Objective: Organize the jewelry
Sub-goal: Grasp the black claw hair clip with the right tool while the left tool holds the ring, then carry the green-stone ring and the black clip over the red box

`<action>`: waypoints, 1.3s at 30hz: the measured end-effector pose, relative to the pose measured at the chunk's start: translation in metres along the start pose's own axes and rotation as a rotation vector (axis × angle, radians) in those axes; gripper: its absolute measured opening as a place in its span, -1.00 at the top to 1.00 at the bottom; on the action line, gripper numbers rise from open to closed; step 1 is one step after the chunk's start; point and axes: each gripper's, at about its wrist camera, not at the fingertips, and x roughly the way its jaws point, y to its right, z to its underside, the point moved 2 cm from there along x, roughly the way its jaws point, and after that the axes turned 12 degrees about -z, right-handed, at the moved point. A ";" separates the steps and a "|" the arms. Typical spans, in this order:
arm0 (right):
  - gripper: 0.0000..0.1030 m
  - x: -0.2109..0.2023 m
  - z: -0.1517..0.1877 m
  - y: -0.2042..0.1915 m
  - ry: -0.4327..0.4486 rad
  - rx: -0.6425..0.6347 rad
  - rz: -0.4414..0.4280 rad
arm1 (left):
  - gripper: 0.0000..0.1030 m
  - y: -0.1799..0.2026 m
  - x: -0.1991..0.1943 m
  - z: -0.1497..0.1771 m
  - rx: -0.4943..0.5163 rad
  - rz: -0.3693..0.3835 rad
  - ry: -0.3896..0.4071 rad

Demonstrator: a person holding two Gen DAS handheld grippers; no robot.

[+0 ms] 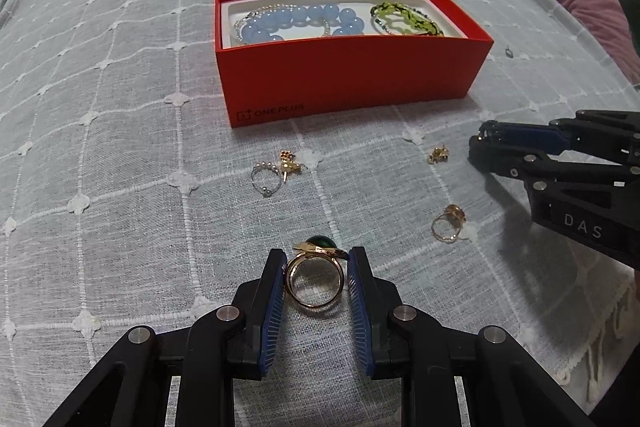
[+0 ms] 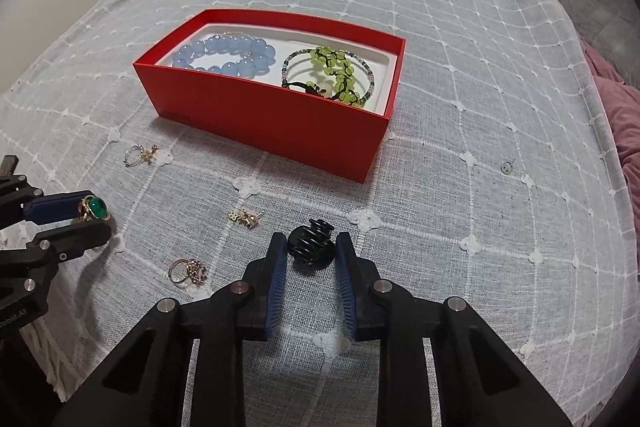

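On a bed (image 2: 460,27) spread with a pale grey checked cover, the left gripper (image 1: 316,259) has its jaws clamped on a gold ring with a green stone (image 1: 316,279), the blue pads pressing the band from both sides, near the bed's front edge. To its right, the right gripper (image 2: 312,255) has its jaws closed against a small black hair claw (image 2: 311,242), which sits on the cover between the pads. Farther back stands an open red box (image 2: 280,123) holding a blue bead bracelet (image 2: 224,57) on its left side and a green bead bracelet (image 2: 336,75) on its right. Loose on the cover between box and grippers lie a pearl ring (image 1: 264,177) beside a gold stud earring (image 1: 290,163), a second gold earring (image 2: 246,217) and a gold ring with a cluster top (image 2: 188,271).
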 end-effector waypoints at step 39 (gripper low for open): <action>0.49 -0.061 -0.036 0.001 0.195 0.041 -0.071 | 0.51 -0.022 -0.017 -0.065 -0.154 -0.012 0.142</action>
